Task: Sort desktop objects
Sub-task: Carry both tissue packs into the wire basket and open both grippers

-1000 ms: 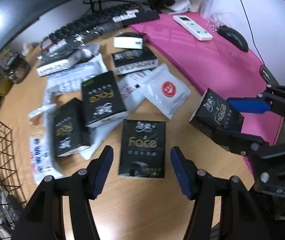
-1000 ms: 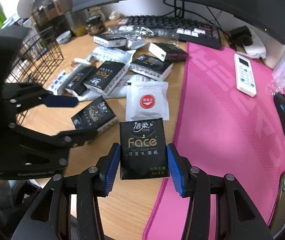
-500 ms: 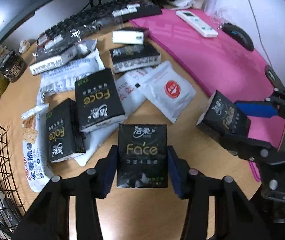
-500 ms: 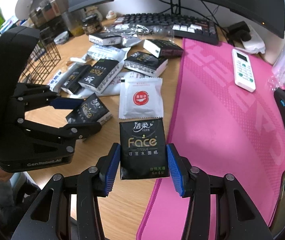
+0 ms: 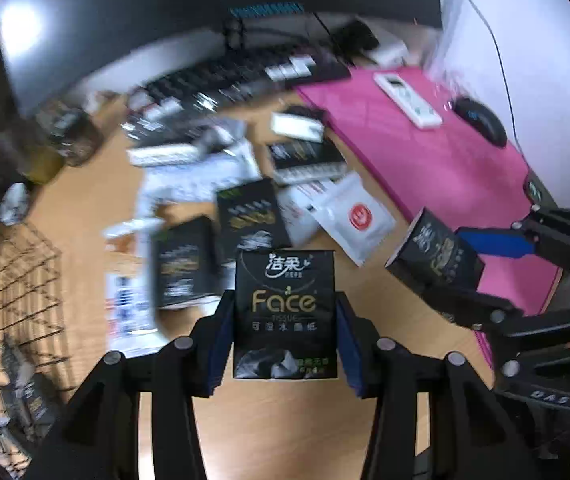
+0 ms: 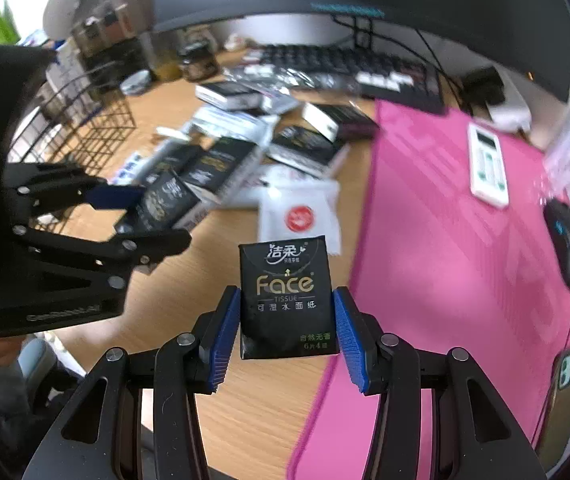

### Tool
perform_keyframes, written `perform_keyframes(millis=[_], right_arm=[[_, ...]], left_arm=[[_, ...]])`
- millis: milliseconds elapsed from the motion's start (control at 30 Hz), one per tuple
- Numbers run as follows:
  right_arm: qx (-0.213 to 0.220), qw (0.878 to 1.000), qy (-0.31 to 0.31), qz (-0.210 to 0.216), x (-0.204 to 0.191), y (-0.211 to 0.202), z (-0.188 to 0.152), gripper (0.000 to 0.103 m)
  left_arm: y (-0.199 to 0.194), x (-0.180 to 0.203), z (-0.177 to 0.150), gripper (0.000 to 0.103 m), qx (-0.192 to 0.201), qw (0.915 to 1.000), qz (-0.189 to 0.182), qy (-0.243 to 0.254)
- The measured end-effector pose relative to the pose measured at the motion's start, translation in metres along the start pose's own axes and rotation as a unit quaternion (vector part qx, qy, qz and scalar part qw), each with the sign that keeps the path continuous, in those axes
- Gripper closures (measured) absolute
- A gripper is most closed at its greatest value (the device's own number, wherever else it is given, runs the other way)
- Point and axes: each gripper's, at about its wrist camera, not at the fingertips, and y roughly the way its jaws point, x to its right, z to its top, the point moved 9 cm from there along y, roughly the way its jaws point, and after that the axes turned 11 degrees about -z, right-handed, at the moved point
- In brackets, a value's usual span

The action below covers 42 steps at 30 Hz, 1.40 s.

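Black tissue packs sit squeezed in both: your left hand-held gripper (image 5: 285,336) grips one black pack (image 5: 285,312), your right hand-held gripper (image 6: 287,332) another black pack (image 6: 287,300).

Two black "Face" tissue packs (image 5: 285,312) (image 6: 287,300) held upright off desk; more black packs (image 5: 251,212) lie jumbled beside white sachet (image 5: 359,216).

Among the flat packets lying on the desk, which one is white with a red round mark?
The white sachet beside the pink mat's edge; the neighbouring tissue packs are black.
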Motion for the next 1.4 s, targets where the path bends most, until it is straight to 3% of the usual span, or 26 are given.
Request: perform_keyframes(millis=[133,300,467,567,667,767,1133,1300,1400], right_arm=[[0.019,1.0,-0.02,0.011,-0.024,-0.013,0.024,0.056],[0.054,0.996,-0.067,0.034,-0.086,-0.035,0.064,0.056],[0.089,0.982,-0.134,0.1,-0.187,-0.063,0.103,0.056],[0.099,0.975,-0.159,0.122,-0.244,-0.07,0.122,0.056],[0.097,0.967,-0.185,0.143,-0.29,-0.069,0.129,0.056],[0.09,0.965,-0.202,0.138,-0.318,-0.058,0.129,0.056],[0.063,0.967,-0.21,0.128,-0.333,-0.026,0.121,0.055],[0.07,0.97,-0.203,0.117,-0.325,-0.031,0.123,0.055],[0.073,0.971,-0.185,0.132,-0.314,-0.04,0.125,0.055]], left_arm=[[-0.039,-0.019,-0.005,0.051,0.025,0.9992,0.026,-0.02],[-0.097,-0.064,-0.02,0.051,0.071,0.9941,0.048,-0.066],[-0.154,-0.129,-0.056,0.051,0.1,0.9816,0.106,-0.123],[-0.185,-0.176,-0.082,0.051,0.106,0.9698,0.144,-0.166],[-0.197,-0.207,-0.105,0.051,0.101,0.9616,0.161,-0.198],[-0.199,-0.227,-0.126,0.051,0.095,0.9581,0.165,-0.214],[-0.183,-0.242,-0.145,0.05,0.083,0.9588,0.151,-0.225],[-0.188,-0.238,-0.14,0.034,0.092,0.9591,0.158,-0.216],[-0.193,-0.233,-0.135,0.032,0.098,0.9595,0.157,-0.213]])
